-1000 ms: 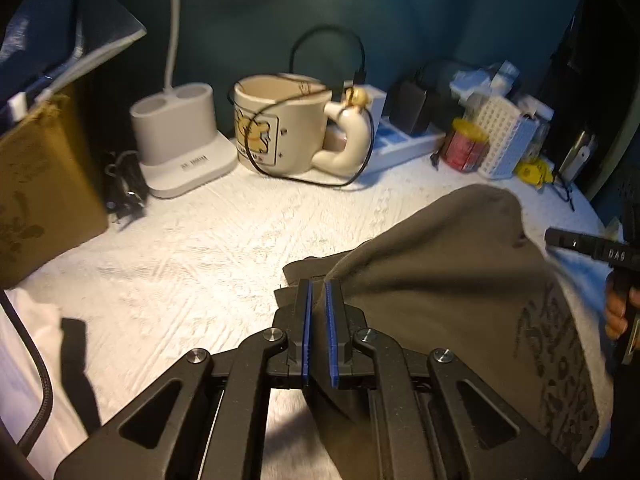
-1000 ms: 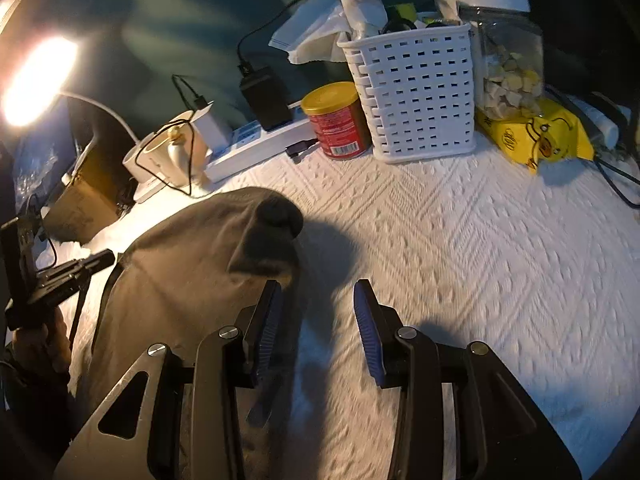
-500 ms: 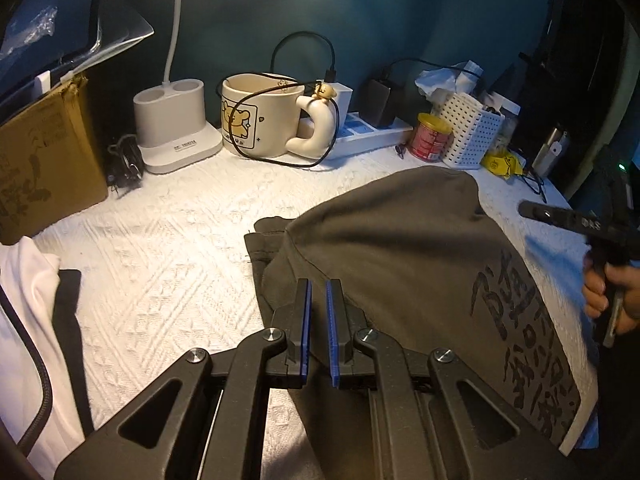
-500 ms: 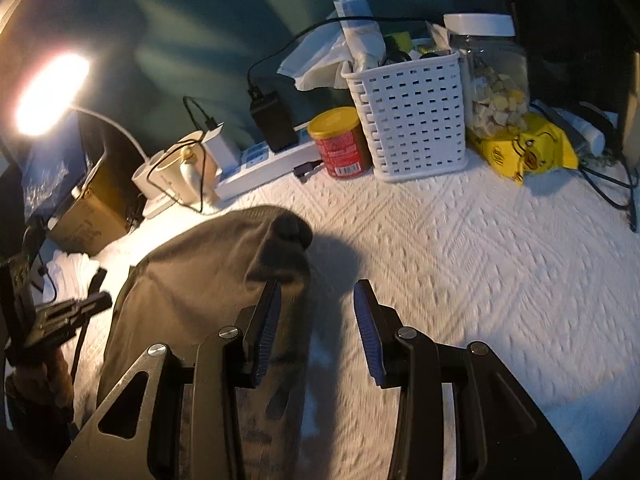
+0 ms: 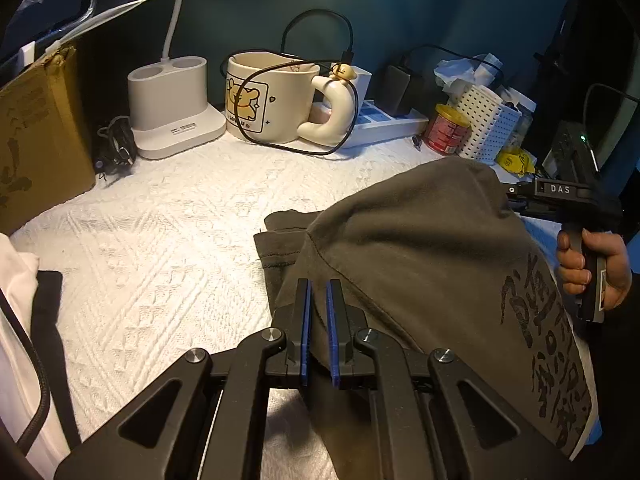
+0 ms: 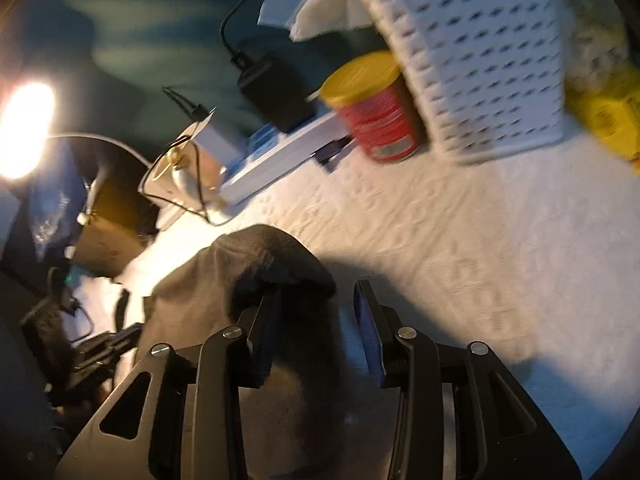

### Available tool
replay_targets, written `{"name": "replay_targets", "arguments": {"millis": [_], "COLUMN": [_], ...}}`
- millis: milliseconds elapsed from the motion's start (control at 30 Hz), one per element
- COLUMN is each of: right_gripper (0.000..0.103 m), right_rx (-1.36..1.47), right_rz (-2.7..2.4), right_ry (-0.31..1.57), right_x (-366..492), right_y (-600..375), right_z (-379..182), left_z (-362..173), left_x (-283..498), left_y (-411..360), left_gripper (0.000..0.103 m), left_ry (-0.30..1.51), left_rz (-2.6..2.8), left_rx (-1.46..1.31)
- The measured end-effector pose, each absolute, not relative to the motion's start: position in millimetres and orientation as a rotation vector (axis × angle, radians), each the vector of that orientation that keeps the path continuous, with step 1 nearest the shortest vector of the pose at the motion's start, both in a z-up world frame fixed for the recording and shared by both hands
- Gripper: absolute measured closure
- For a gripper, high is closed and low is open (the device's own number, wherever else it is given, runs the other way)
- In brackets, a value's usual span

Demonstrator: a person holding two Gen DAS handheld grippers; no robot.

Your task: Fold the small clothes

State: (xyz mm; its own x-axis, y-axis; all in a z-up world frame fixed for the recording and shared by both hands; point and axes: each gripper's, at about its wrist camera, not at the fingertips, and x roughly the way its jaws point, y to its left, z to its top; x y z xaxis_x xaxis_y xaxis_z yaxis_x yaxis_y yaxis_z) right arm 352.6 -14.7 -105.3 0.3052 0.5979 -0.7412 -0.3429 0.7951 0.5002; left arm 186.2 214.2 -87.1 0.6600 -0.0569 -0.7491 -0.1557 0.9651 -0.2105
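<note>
Swinging nearer the basket (image 6: 476,60), the right gripper (image 6: 316,332) is hanging apart, gripping nothing, while the left gripper (image 5: 318,322) is clamping the grey shirt (image 5: 420,264) draped across the white cloth (image 5: 160,232). Folding well means lowering both evenly.

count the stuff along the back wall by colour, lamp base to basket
white: 3 – lamp base, power strip, basket
cream: 1 – mug
black: 1 – charger
red: 1 – can
total: 6
</note>
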Motion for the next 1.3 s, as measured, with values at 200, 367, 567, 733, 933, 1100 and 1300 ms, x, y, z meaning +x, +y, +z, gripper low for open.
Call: {"name": "replay_targets", "arguments": {"millis": [200, 367, 567, 733, 933, 1100, 1300], "right_gripper": [0.067, 0.088, 0.091, 0.091, 0.071, 0.048, 0.048], "right_rx": [0.318, 0.207, 0.050, 0.083, 0.166, 0.242, 0.222], "right_rz": [0.685, 0.680, 0.531, 0.524, 0.585, 0.634, 0.639], "right_ry": [1.124, 1.009, 0.913, 0.962, 1.062, 1.083, 1.068], "right_x": [364.0, 373.0, 387.8, 386.4, 368.3, 359.4, 348.0], "right_y": [0.4, 9.1, 1.2, -11.2, -11.6, -6.5, -5.0], "right_z": [-109.0, -89.4, -69.0, -73.9, -86.5, -85.1, -76.0], "left_z": [-88.2, -89.0, -93.1, -93.4, -85.0, -80.8, -72.7], "left_x": [188.2, 188.6, 190.3, 190.9, 186.4, 182.8, 177.6], "left_y": [215.9, 218.2, 218.8, 218.6, 216.0, 214.3, 216.3], "left_gripper": [0.096, 0.096, 0.096, 0.096, 0.096, 0.096, 0.096], "left_ry": [0.845, 0.839, 0.845, 0.846, 0.831, 0.825, 0.808], "left_rz": [0.040, 0.042, 0.043, 0.048, 0.049, 0.053, 0.061], "left_rx": [-0.276, -0.283, -0.286, -0.289, -0.279, -0.274, -0.285]}}
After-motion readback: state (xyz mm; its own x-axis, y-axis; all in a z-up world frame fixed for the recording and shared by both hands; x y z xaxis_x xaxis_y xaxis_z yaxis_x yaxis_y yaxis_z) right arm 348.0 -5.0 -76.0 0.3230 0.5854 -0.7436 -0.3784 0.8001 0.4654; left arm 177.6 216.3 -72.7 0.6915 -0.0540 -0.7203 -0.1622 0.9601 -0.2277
